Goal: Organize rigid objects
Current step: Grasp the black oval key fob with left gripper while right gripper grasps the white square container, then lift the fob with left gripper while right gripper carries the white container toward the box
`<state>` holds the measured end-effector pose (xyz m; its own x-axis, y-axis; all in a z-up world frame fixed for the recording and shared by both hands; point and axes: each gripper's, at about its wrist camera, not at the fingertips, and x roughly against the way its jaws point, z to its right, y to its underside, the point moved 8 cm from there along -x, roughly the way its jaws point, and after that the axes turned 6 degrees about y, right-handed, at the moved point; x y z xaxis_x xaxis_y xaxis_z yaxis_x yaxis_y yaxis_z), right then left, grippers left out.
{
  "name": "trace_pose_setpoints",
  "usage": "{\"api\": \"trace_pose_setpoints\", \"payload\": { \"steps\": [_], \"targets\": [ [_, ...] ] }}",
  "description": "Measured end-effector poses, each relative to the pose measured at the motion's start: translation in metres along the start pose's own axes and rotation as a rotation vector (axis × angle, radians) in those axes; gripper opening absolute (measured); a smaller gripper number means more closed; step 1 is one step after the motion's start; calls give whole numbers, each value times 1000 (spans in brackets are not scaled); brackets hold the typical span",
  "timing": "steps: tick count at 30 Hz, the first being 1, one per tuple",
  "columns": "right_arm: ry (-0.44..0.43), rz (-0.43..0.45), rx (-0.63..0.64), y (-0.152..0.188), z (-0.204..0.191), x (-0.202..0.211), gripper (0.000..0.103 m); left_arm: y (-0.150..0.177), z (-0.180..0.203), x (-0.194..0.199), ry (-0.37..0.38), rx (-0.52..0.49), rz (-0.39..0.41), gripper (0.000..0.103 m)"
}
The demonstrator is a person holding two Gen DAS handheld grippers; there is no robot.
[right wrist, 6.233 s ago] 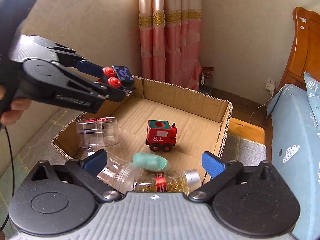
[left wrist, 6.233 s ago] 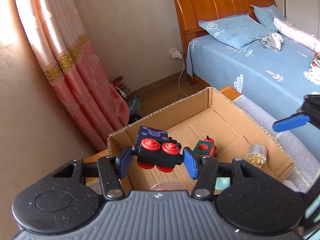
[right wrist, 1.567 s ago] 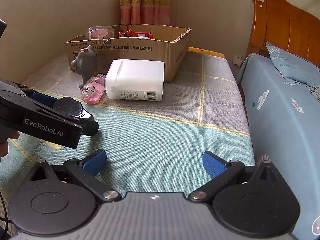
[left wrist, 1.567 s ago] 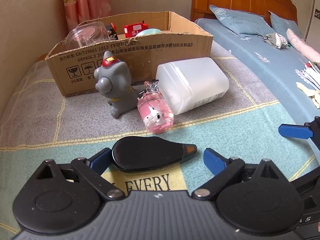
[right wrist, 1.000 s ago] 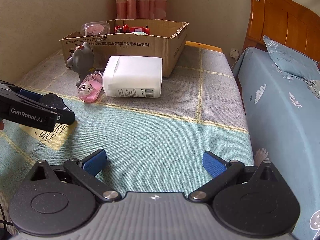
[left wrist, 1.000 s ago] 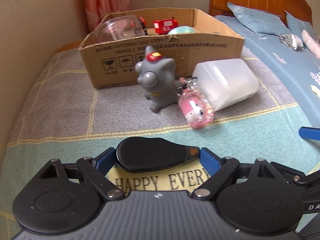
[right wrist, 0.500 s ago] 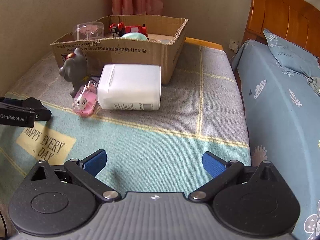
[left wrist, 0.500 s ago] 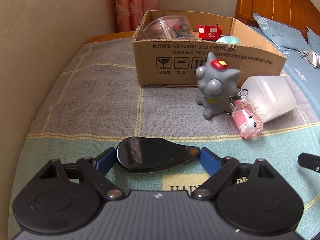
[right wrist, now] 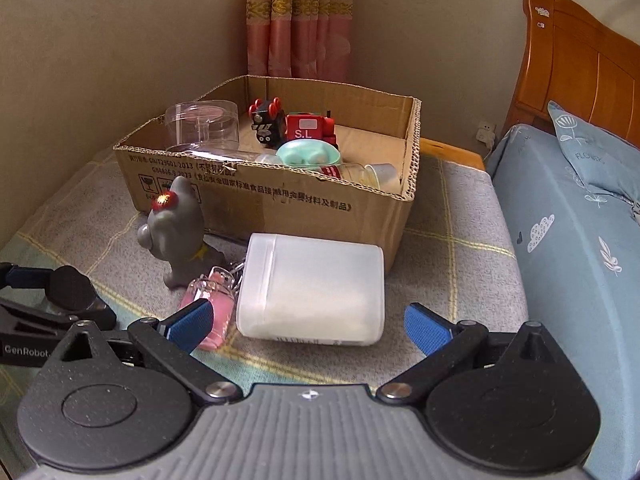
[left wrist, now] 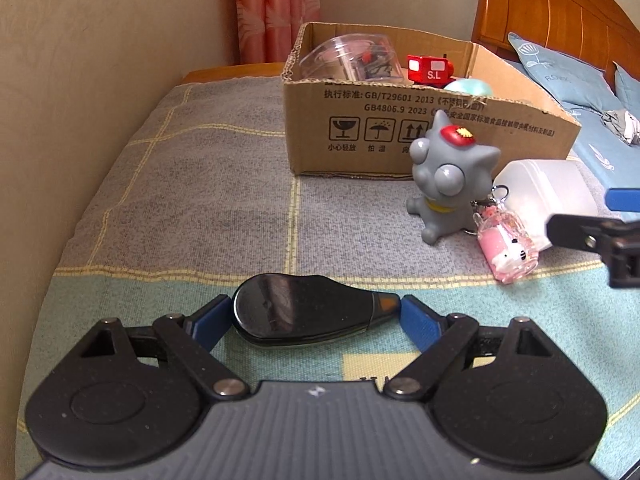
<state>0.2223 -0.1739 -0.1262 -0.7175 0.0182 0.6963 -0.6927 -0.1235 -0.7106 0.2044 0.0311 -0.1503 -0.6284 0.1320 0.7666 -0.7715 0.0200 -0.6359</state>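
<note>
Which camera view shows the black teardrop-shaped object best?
The left wrist view: the black teardrop-shaped object lies whole between the pads of the left gripper, both ends touching them. The right wrist view shows only its rounded end, at the left edge.

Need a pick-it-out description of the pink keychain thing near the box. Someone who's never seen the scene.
Start at the open cardboard box on the checked blanket. In front of its printed wall stands a grey cat figure, beside a frosted white container lying on its side. The pink keychain charm lies between those two: small, clear-cased, pink inside, with a metal ring, the only pink item there.
</note>
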Motion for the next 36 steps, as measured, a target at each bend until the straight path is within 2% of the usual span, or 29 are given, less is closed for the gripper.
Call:
{"api": "trace_pose_setpoints", "payload": {
  "steps": [6,9,11,19,31,36],
  "targets": [
    [37,-13,-25,-7,2,-18,102,-1,-1,0,6,-5,0,89],
    [38,-30,-23,-7,4,-23,96,-1,-1,0,7,-6,1,89],
    [36,-44,-19,-5,3,-26,87,-1,0,0,6,-6,2,89],
    [43,-72,0,3,4,-16,87,-1,0,0,6,-6,2,89],
    [31,-169,-15,43,11,24,87,1,-1,1,7,-11,-2,89],
    [38,-168,-9,51,11,31,87,3,3,2,34,-44,0,89]
  ]
}}
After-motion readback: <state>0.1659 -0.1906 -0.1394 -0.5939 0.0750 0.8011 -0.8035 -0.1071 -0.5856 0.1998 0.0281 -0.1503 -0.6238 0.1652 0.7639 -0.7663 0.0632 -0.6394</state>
